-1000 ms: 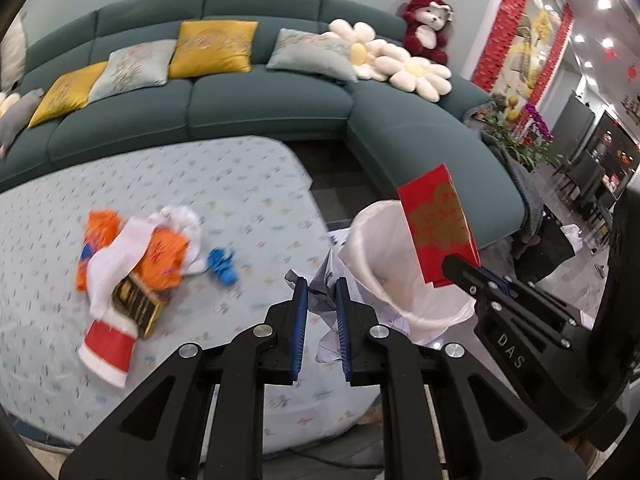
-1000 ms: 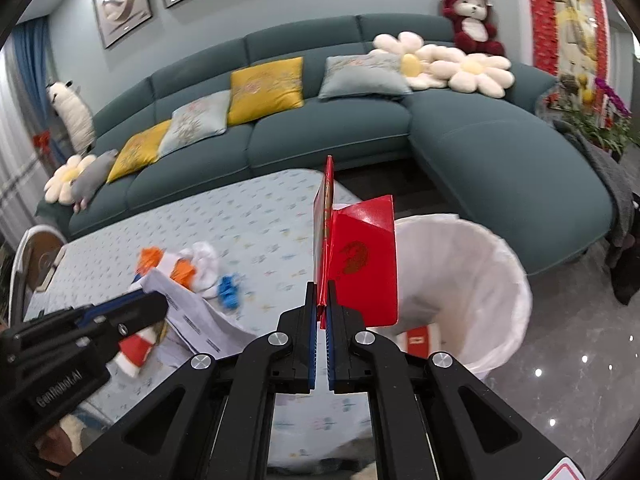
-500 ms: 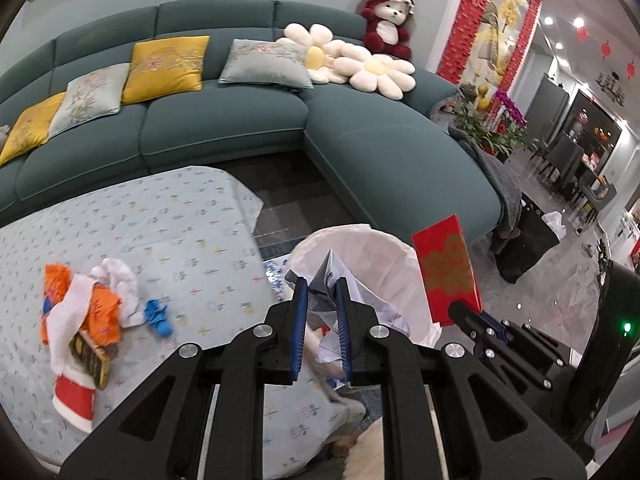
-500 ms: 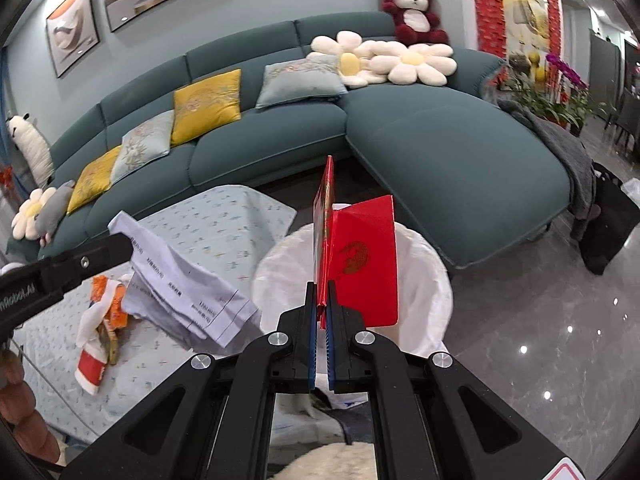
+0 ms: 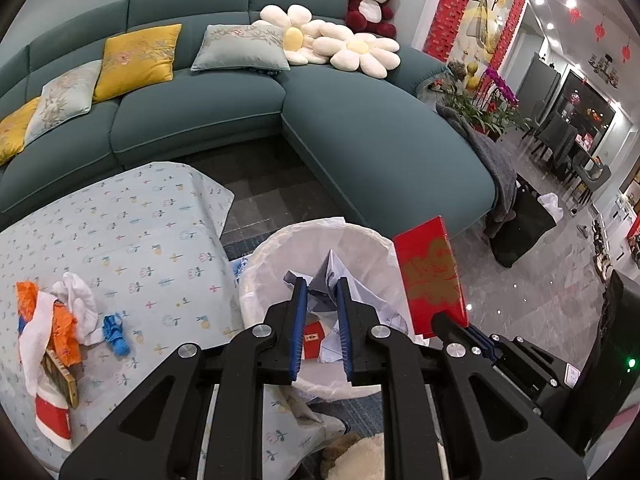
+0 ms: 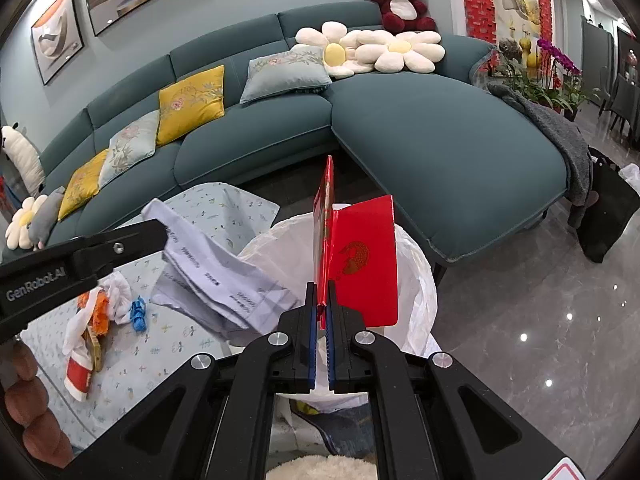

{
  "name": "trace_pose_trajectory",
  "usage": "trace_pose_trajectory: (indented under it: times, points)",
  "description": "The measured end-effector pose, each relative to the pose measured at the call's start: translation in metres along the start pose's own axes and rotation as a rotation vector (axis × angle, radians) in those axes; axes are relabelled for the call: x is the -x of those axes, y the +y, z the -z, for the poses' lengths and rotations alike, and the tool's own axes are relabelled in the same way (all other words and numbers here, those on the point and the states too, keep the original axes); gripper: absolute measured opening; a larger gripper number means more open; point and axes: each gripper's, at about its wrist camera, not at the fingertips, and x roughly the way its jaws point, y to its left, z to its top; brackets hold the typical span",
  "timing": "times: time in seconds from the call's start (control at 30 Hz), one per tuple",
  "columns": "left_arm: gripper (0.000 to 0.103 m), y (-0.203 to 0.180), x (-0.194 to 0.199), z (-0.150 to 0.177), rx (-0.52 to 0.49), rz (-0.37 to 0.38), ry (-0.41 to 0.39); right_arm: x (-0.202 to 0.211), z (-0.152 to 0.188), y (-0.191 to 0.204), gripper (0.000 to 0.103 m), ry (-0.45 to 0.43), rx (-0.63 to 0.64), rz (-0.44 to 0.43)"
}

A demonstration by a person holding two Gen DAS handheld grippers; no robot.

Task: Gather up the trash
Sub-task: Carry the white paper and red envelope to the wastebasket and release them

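Left gripper (image 5: pixel 322 280) nearly closed, pinching crumpled printed paper (image 6: pixel 216 268) that juts past its tips over the white-lined bin (image 5: pixel 256 268); right gripper (image 6: pixel 321 286) clamped tight on a folded red envelope (image 6: pixel 366 264) standing upright beyond its jaws, above the same bin's rim, table litter (image 5: pixel 60 320) well left.

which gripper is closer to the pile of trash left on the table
Left. The left gripper, holding crumpled paper, is on the side of the bin next to the trash pile; the right gripper is farther off.
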Motion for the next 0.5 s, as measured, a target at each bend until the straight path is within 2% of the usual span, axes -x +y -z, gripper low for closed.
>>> trace_pose_trajectory:
  times: [0.1,0.13,0.23,0.37,0.5]
  points:
    - [0.02,-0.001,-0.007,-0.004,0.011,0.001,0.004,-0.003,-0.001,0.0,0.013,-0.002,0.0,0.011]
    - [0.022,-0.001,-0.008,-0.005,0.015,-0.004,0.003,-0.003,-0.002,0.0,0.013,-0.008,-0.001,0.013]
    - [0.037,0.001,-0.009,-0.005,0.027,-0.027,-0.007,-0.005,-0.004,-0.002,0.014,-0.005,-0.004,0.015]
    - [0.049,0.006,-0.005,-0.006,0.047,-0.038,-0.016,-0.005,-0.006,-0.002,0.014,-0.008,-0.004,0.019]
    - [0.05,0.013,0.004,-0.005,0.073,-0.038,-0.026,-0.004,-0.007,0.0,0.014,-0.013,0.004,0.02]
